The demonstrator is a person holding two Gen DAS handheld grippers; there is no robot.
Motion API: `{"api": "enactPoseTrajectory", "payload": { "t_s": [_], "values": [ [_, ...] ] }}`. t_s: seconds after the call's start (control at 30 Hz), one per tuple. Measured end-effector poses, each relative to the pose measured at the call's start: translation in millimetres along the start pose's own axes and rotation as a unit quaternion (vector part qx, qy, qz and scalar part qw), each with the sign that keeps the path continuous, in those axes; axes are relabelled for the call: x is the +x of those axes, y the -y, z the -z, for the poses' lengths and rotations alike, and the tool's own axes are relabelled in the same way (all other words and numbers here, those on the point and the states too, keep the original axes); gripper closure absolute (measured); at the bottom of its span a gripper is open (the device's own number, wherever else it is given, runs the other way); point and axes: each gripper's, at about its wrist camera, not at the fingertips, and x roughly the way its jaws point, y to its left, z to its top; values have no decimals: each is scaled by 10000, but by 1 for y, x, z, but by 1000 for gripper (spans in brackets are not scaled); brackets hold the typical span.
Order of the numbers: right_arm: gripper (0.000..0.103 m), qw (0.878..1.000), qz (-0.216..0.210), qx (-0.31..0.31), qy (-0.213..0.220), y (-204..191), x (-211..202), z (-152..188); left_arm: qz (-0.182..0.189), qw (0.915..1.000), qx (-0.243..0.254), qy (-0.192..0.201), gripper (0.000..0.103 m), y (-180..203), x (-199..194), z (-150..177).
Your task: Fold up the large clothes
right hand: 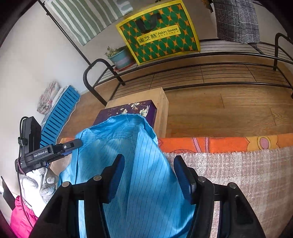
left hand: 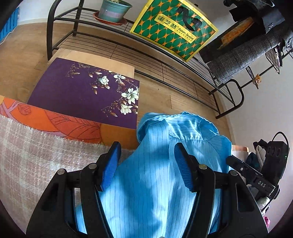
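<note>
A light blue pinstriped garment (left hand: 161, 164) lies on a pinkish woven blanket (left hand: 36, 161), its end reaching the bed's edge. My left gripper (left hand: 147, 148) is open, its blue pads astride the cloth and apart from it. In the right wrist view the same garment (right hand: 131, 164) runs between the open fingers of my right gripper (right hand: 149, 161). The left gripper (right hand: 60, 148) shows there at the garment's left edge, and the right gripper (left hand: 243, 168) shows in the left wrist view at the garment's right edge.
An orange patterned sheet (left hand: 60, 122) edges the bed. Beyond it stand a purple flowered box (left hand: 82, 91) on a wooden crate, a black metal rack (left hand: 164, 64), a green and yellow bag (left hand: 174, 27) and a potted plant (left hand: 113, 11) on wooden floor.
</note>
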Motion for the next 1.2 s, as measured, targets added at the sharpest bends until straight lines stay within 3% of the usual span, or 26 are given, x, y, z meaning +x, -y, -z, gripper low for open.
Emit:
{"api": "enactPoseTrajectory", "payload": {
  "t_s": [0.03,0.07,0.1,0.17,0.27,0.43,0.6,0.87,1.2],
  "values": [
    [55,10000,26,-57,1,-3,2,0,-69,9999,114,21,53,4,3,0],
    [69,9999,-13,-116,-38,-7,4,1,-170,9995,266,39,81,9,4,1],
    [78,9998,-12,-173,-76,-10,6,2,-265,9988,399,43,90,13,5,3],
    [88,9993,119,-356,-11,-20,3,4,-247,9981,520,213,97,20,0,7],
    [98,9987,169,-460,158,-32,-11,7,-96,9974,550,446,100,26,-19,14],
    [102,9981,23,-353,498,-49,-54,14,53,9953,668,694,102,38,-69,27],
    [103,9957,49,-536,754,-77,-113,39,77,9911,960,919,102,61,-138,68],
    [103,9935,-55,-706,888,-121,-211,114,103,9839,1239,1282,102,85,-241,163],
    [103,9921,-29,-1143,510,-149,-257,245,26,9819,1483,1174,102,81,-290,309]
  ]
}}
